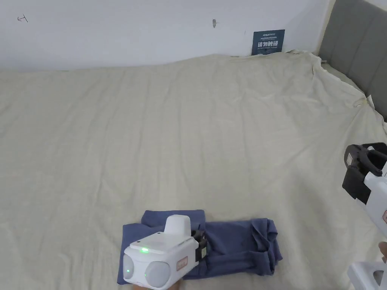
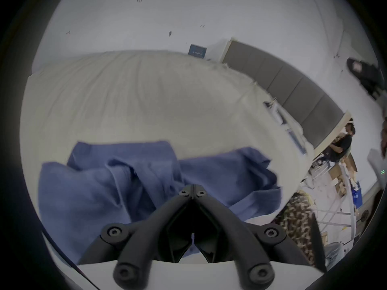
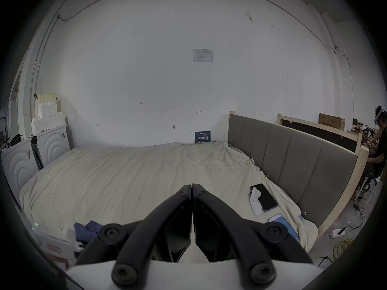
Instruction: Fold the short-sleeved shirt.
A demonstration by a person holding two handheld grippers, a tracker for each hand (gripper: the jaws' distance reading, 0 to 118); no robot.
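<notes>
Shirt [image 1: 234, 245]: soft, light, limp (bunched at right); grip an edge | left gripper [image 2: 192, 192]: jaws closed over cloth, hold unclear | right gripper [image 3: 191, 186]: clenched empty.

— What does the shirt [image 1: 238, 245] look like?
— It's a blue short-sleeved one, plain, of soft cloth, already gathered into a long flat bundle.

— Where does it lie?
— On the cream sheet, at the near edge of the bed, running left to right in the head view.

— Is it neat?
— Not quite. The right end is bunched into rumpled folds, and a flat flap sticks out at the far left. In the left gripper view the shirt [image 2: 100, 190] shows creases running across its middle.
</notes>
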